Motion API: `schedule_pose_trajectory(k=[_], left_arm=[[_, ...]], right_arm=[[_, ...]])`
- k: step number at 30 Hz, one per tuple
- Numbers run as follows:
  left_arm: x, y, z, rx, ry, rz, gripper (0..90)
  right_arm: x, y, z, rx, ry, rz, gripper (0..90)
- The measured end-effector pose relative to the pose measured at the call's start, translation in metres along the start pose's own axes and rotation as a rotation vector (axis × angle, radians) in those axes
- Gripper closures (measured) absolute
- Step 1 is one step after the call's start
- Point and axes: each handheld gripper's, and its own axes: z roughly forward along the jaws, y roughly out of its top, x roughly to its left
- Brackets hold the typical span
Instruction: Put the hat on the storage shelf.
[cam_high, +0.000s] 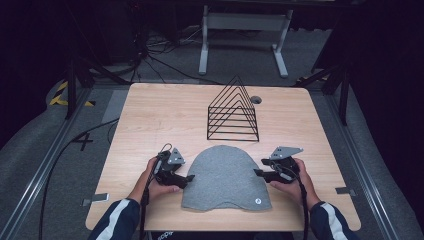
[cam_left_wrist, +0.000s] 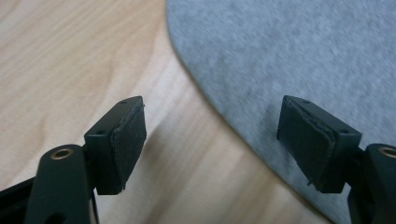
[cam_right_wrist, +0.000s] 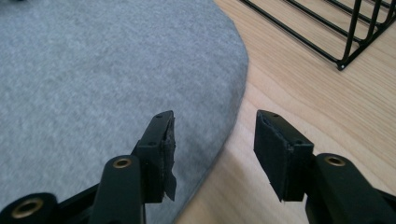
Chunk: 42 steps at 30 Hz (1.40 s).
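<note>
A grey beanie lies flat on the wooden table, its rounded crown toward the far side and a small round tag near its front right corner. My left gripper sits at the hat's left edge with its jaws wide apart; in the left gripper view nothing lies between the pads, and the grey cloth passes under the right jaw. My right gripper is at the hat's right edge, open; in the right gripper view the cloth edge runs below the gap, untouched.
A black wire file rack stands just beyond the hat, also seen as the rack's base wires in the right gripper view. A small round hole sits in the table behind the rack. Bare wood lies to the left and right of the hat.
</note>
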Motion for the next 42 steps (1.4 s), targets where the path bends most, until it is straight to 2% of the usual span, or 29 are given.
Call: schedule_pose_trajectory(k=[2, 4, 7, 9, 10, 12, 16, 17, 18, 21, 23, 26, 30, 32, 33, 34, 35, 37, 39, 42], left_arm=[[0.001, 0.001, 0.001, -0.010, 0.008, -0.003, 25.4], [0.003, 0.004, 0.006, 0.017, 0.007, -0.001, 25.0], [0.007, 0.008, 0.009, 0.007, 0.005, -0.009, 25.3], [0.007, 0.009, 0.009, 0.011, 0.004, -0.017, 25.3], [0.008, 0.011, 0.012, 0.006, 0.010, -0.013, 25.2], [0.009, 0.013, 0.014, 0.018, 0.013, -0.008, 25.2], [0.012, 0.015, 0.018, 0.020, 0.001, -0.034, 24.0], [0.013, 0.016, 0.018, 0.030, -0.011, -0.036, 23.9], [0.013, 0.016, 0.020, 0.017, -0.016, -0.045, 23.9], [0.010, 0.019, 0.021, 0.032, -0.025, -0.023, 23.7], [0.006, 0.021, 0.021, 0.038, -0.038, -0.011, 25.0], [0.000, 0.024, 0.022, 0.050, -0.047, -0.015, 31.2], [-0.002, 0.025, 0.020, 0.059, -0.054, -0.014, 39.4], [-0.002, 0.026, 0.019, 0.050, -0.067, -0.015, 48.8], [-0.003, 0.026, 0.020, 0.046, -0.070, -0.019, 55.4], [-0.002, 0.026, 0.019, 0.051, -0.065, -0.013, 55.4], [-0.002, 0.026, 0.019, 0.045, -0.080, -0.028, 64.8], [-0.001, 0.026, 0.019, 0.044, -0.084, -0.024, 67.8], [0.001, 0.025, 0.018, 0.050, -0.105, -0.010, 75.4], [0.001, 0.025, 0.016, 0.046, -0.094, 0.004, 83.5]], right_arm=[[-0.001, 0.006, 0.006, 0.001, 0.006, 0.006, 47.3], [0.001, 0.011, 0.010, 0.004, 0.005, 0.000, 46.6], [0.004, 0.017, 0.017, 0.011, 0.012, 0.005, 44.6], [0.005, 0.019, 0.020, 0.021, 0.002, 0.003, 43.4], [0.006, 0.022, 0.025, 0.036, -0.012, 0.009, 38.6], [0.006, 0.023, 0.029, 0.046, -0.014, 0.019, 36.6], [0.006, 0.023, 0.037, 0.094, -0.042, 0.025, 27.7], [0.005, 0.022, 0.039, 0.096, -0.037, 0.048, 26.9], [0.004, 0.021, 0.039, 0.097, -0.035, 0.059, 25.3], [0.003, 0.020, 0.039, 0.094, -0.038, 0.069, 24.5], [0.004, 0.020, 0.038, 0.098, -0.033, 0.066, 28.3], [0.008, 0.021, 0.036, 0.098, -0.015, 0.046, 42.0], [0.011, 0.022, 0.034, 0.102, -0.001, 0.041, 54.1], [0.012, 0.021, 0.034, 0.097, 0.007, 0.045, 62.2], [0.013, 0.021, 0.033, 0.091, 0.031, 0.044, 70.0], [0.013, 0.021, 0.033, 0.091, 0.031, 0.044, 70.0], [0.013, 0.021, 0.033, 0.086, 0.045, 0.050, 76.4], [0.013, 0.020, 0.034, 0.083, 0.057, 0.051, 79.3], [0.013, 0.019, 0.033, 0.076, 0.070, 0.054, 82.5], [0.013, 0.019, 0.031, 0.077, 0.062, 0.027, 83.9]])
